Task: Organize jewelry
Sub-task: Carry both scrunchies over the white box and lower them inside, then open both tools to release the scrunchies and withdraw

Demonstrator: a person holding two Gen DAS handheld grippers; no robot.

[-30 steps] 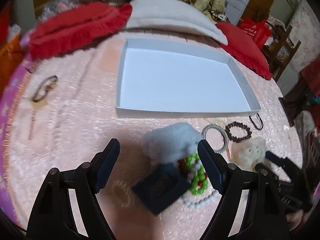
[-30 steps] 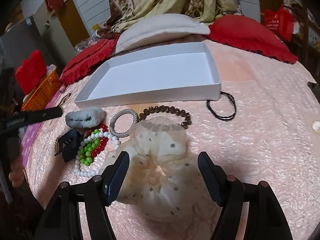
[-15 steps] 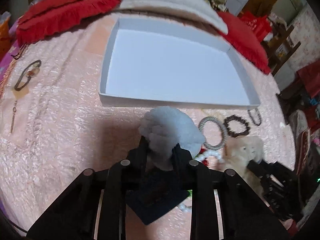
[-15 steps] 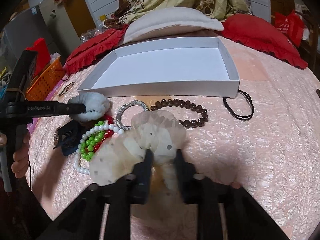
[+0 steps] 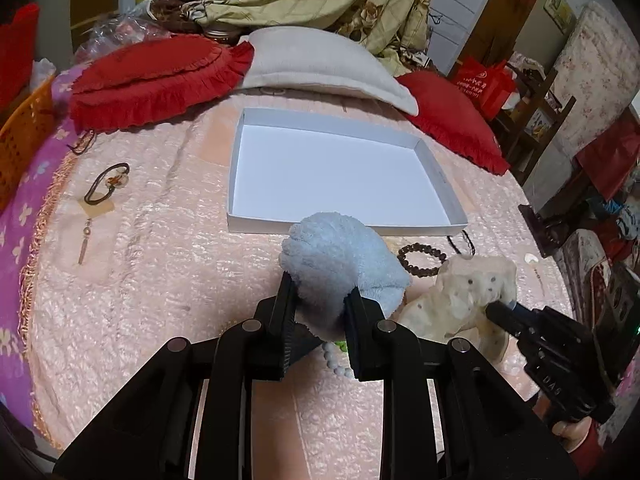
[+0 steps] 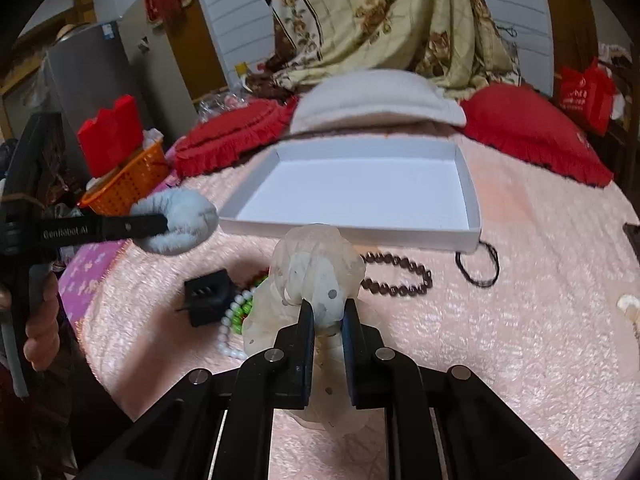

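- Since the frame one second ago, both of my grippers have gone from wide open to clamped, and each has lifted its scrunchie up off the bed.
- My left gripper [image 5: 319, 304] has its jaws closed on a fluffy pale blue scrunchie [image 5: 340, 260], held above the pink bedspread [image 5: 160, 280] just near of the box.
- My right gripper [image 6: 327, 322] has its jaws closed on a sheer cream scrunchie with dark dots [image 6: 316, 272], which bunches up above the jaws and hangs down below them.
- From the left camera, the cream scrunchie sits to the right of the blue one, close beside it; I cannot tell whether they touch.
- A shallow white box [image 5: 240, 184] lies open on the bedspread, far of both scrunchies.
- Near of the box on the right lie a brown bead bracelet [image 6: 400, 276] and, further right, a thin black cord loop [image 6: 478, 266].
- Under and left of the cream scrunchie lie a small dark blue case [image 6: 208, 294] and a heap of white, green and red bead bracelets [image 6: 236, 316], partly hidden.
- Far to the left on the bedspread, well apart from the rest, lies a dark loop on a tan card with a dangling pendant [image 5: 105, 192].
- Beyond the box sit a red fringed cushion [image 5: 152, 76], a cream pillow [image 5: 320, 64] and a second red cushion [image 5: 452, 120].
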